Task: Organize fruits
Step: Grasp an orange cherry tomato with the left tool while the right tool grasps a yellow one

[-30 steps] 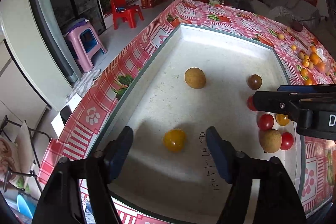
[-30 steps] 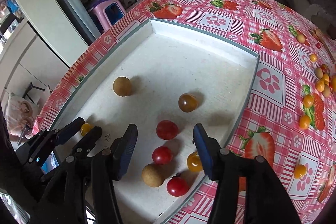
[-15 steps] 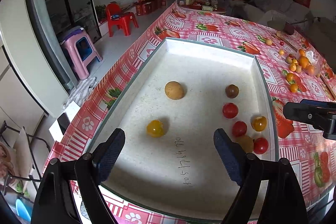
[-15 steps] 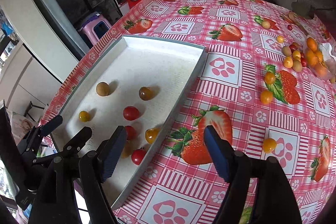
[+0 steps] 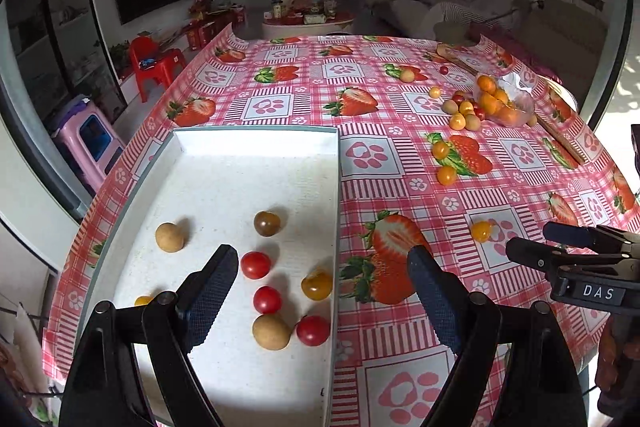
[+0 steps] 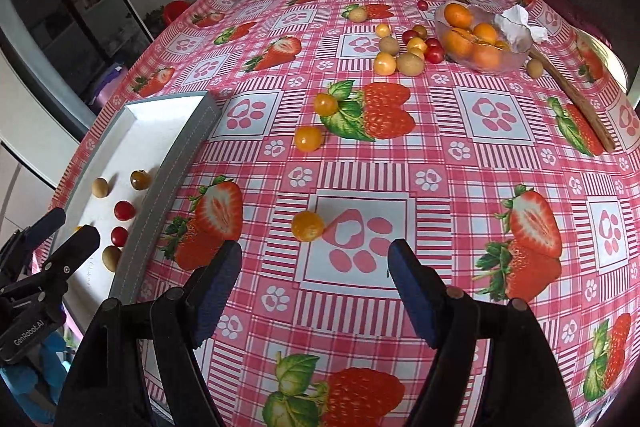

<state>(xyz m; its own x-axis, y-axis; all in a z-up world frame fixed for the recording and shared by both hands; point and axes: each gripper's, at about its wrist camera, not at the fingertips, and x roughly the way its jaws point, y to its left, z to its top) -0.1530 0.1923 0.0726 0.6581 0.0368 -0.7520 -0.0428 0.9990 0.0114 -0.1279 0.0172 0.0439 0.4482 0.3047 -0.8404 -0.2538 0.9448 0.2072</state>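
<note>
A white tray on the strawberry-print tablecloth holds several small fruits: red tomatoes, tan round fruits, a yellow tomato and a brownish one. My left gripper hangs open above the tray's right part, nothing between its fingers. My right gripper is open over bare tablecloth, right of the tray. A loose orange-yellow tomato lies just ahead of its gap, untouched. More loose fruits lie farther back.
A glass bowl of oranges with a crumpled tissue stands at the far right, a cluster of small fruits beside it. A wooden stick lies along the right edge. A pink stool and a red chair stand left of the table.
Both grippers have swung right. The left pulled back and up from the yellow tomato in the tray. The right left the tray, spread wider, and now hangs over the tablecloth.
</note>
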